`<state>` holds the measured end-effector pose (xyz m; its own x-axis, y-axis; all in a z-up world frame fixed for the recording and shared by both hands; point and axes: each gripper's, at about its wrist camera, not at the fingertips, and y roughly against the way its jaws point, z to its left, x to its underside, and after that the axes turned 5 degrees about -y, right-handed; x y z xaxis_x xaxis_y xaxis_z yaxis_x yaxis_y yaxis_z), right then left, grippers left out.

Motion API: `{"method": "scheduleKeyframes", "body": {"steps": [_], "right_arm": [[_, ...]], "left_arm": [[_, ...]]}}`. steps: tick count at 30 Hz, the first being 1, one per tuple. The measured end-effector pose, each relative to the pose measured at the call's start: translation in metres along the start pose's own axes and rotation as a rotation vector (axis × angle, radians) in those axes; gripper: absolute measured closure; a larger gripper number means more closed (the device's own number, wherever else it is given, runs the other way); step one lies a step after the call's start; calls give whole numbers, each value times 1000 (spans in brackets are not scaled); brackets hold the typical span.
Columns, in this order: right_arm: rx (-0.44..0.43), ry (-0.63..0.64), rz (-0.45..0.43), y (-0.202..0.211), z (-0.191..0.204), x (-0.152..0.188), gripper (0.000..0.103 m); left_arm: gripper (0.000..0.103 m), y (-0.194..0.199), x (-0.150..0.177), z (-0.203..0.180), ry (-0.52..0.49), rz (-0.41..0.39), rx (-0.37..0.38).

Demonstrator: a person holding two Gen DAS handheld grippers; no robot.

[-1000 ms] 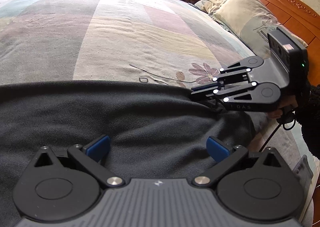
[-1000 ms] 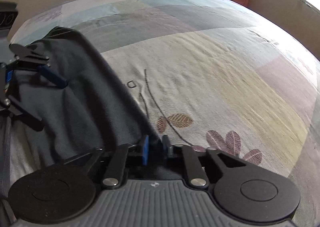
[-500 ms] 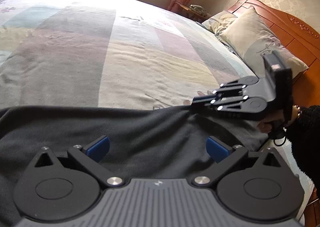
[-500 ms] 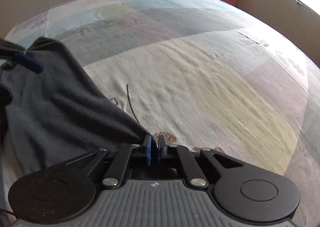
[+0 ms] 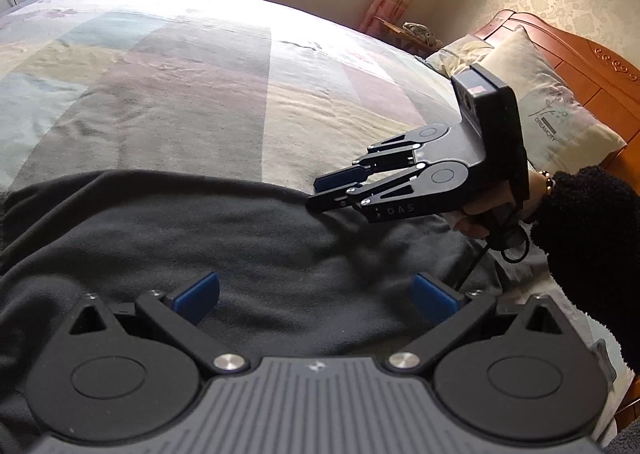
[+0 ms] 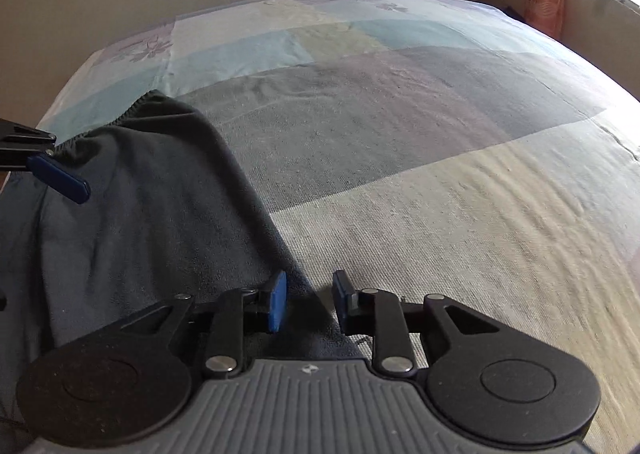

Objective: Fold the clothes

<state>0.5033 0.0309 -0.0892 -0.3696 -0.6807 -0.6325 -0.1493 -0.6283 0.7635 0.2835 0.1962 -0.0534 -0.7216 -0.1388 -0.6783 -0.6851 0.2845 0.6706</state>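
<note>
**A:** Locating the garment?

**B:** Showing the dark grey fleece garment (image 5: 240,246) lying spread along the near edge of the pastel patchwork bed cover (image 5: 180,94). Far hem running fairly straight, with soft ridges gathering toward the right end.

**A:** Reading the two tools?

**B:** Showing the left tool (image 5: 316,294) hanging over the middle of the cloth, blue pads standing wide apart, touching nothing and grasping nothing. Showing the right tool (image 6: 310,302) opening its jaws at the garment's far right corner, the fabric edge passing between the pads but not being pinched. Seen from the left wrist, hovering just above the hem.

**A:** Judging the step in hand?

**B:** Most likely setting that corner down flat on the bed cover and letting it go. Folding apparently only beginning, with the cloth lying broad.

**A:** Doing it well?

**B:**
- Spreading the jaws fully before lifting, thereby avoiding snagging the fleece and dragging the corner out of line.
- Pulling away upward and back along the fingers rather than sideways across the hem.
- Smoothing the ridges near the right end before making any crease.
- For the next grasp, taking matching points at both ends of one edge and pinching every layer there.
</note>
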Motion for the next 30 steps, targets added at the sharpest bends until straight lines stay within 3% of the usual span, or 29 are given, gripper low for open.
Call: {"method": "scheduleKeyframes", "body": {"steps": [6,9,12,15,20,26,27,28,30], "right_arm": [[-156,8,101,0,-12,-6,65],[-274,-81,128,-15,-30,-23,64],[-417,-185,147,-32,-46,-32,50],[-530,-261,176,-35,-66,-27,49],[-624,-361,224,-28,-97,-3,52],[-701,-372,194,-56,-84,-21,53],[-682,-360,198,-55,-84,-21,63],[-652,-361,208,-53,-85,-19,83],[-620,-378,212,-50,-90,-12,98]], "left_arm": [[1,-1,9,11,4,14,-17],[1,-3,13,15,19,18,-21],[1,-6,15,16,23,28,-30],[1,-7,17,19,30,23,-35],[1,-8,19,25,36,19,-35],[1,-10,20,27,52,20,-35],[1,-10,20,27,51,21,-35],[1,-10,20,27,50,23,-35],[1,-10,21,28,50,24,-34]]}}
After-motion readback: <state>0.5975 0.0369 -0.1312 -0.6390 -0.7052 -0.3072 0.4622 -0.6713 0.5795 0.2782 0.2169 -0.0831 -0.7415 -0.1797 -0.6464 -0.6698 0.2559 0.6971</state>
